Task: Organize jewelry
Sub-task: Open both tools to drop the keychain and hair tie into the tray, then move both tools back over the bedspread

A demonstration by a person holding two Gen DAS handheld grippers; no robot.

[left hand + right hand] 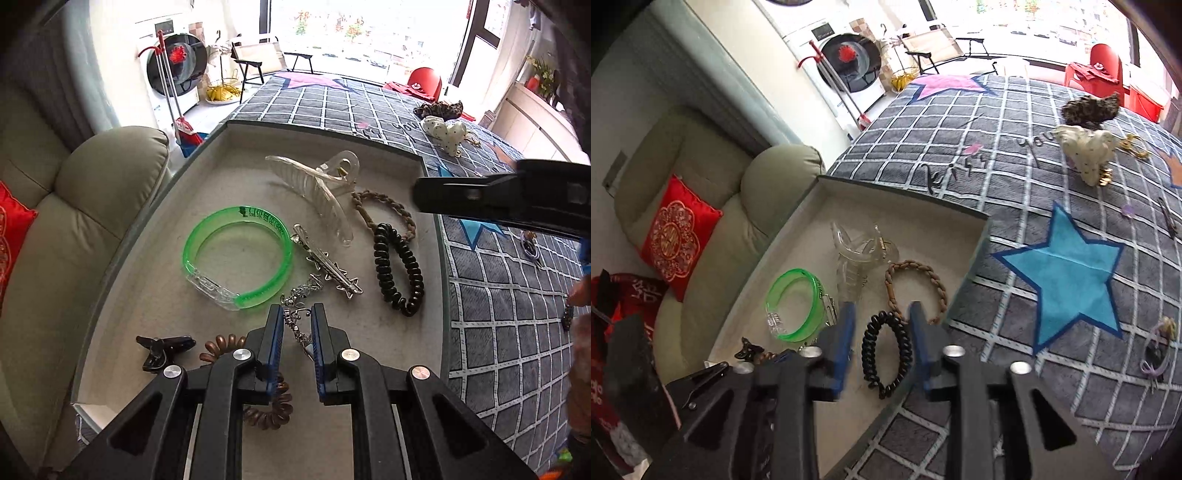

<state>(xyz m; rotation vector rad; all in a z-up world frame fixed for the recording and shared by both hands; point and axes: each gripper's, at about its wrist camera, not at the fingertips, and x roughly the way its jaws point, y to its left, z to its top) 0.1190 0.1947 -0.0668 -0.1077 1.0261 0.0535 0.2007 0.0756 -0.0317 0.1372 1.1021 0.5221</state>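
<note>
A: Where's the silver chain?

B: In the tray; my left gripper straddles it, whether gripping I cannot tell.

A: Right?

B: Right gripper parted, empty, above black coil tie.

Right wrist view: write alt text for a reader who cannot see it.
The right gripper hangs with its jaws open over a black coil hair tie lying in a shallow grey tray on a checked bedspread. The tray also holds a green bangle, a clear claw clip and a braided brown band.
</note>
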